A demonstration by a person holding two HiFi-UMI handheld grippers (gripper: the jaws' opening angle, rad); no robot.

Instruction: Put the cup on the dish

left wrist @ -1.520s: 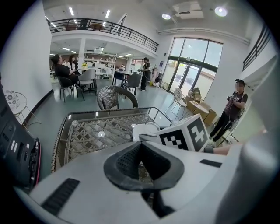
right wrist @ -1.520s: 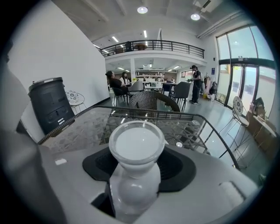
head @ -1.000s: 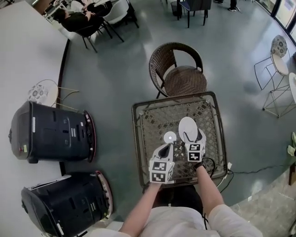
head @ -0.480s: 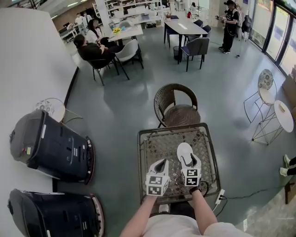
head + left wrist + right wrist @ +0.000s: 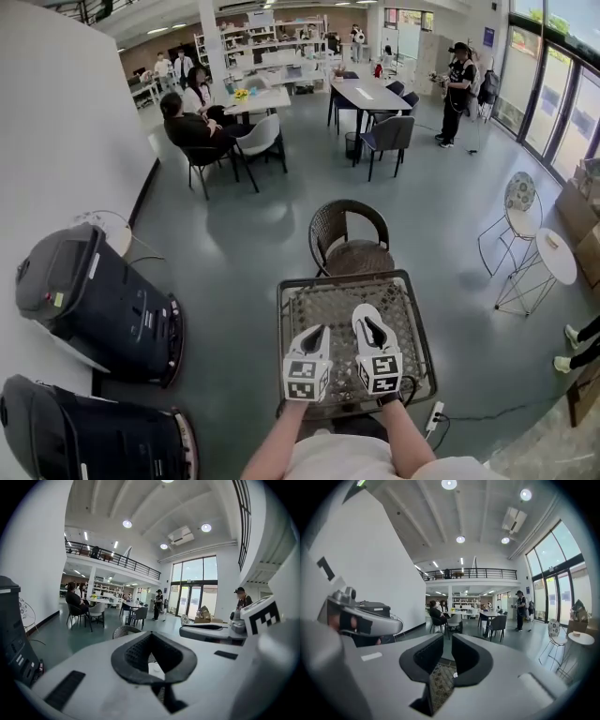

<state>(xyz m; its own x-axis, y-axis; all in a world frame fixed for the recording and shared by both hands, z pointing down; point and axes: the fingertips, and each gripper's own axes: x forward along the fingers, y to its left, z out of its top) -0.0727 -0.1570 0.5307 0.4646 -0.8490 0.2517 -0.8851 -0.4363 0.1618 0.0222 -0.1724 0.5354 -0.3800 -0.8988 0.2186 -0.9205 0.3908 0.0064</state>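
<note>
Both grippers hang level above the square wicker table, in front of the person's chest. My left gripper has its pads meeting at the tips, with nothing held. My right gripper has just been closing; a narrow gap remains between its pads and nothing is in it. A rounded white patch just beyond the right jaws looks like the dish, mostly covered. Under the left jaws a small white object shows on the table; I cannot tell whether it is the cup or the dish. The cup is not plainly visible in the head view.
A brown wicker chair stands at the table's far side. Two big dark machines lie on the floor at left. A cable and plug strip lie at the table's right. Farther off are café tables, chairs and people.
Both grippers have risen off the table toward the head camera and now cover the cup and most of the dish. The right jaws have narrowed. The head view has tilted up.
</note>
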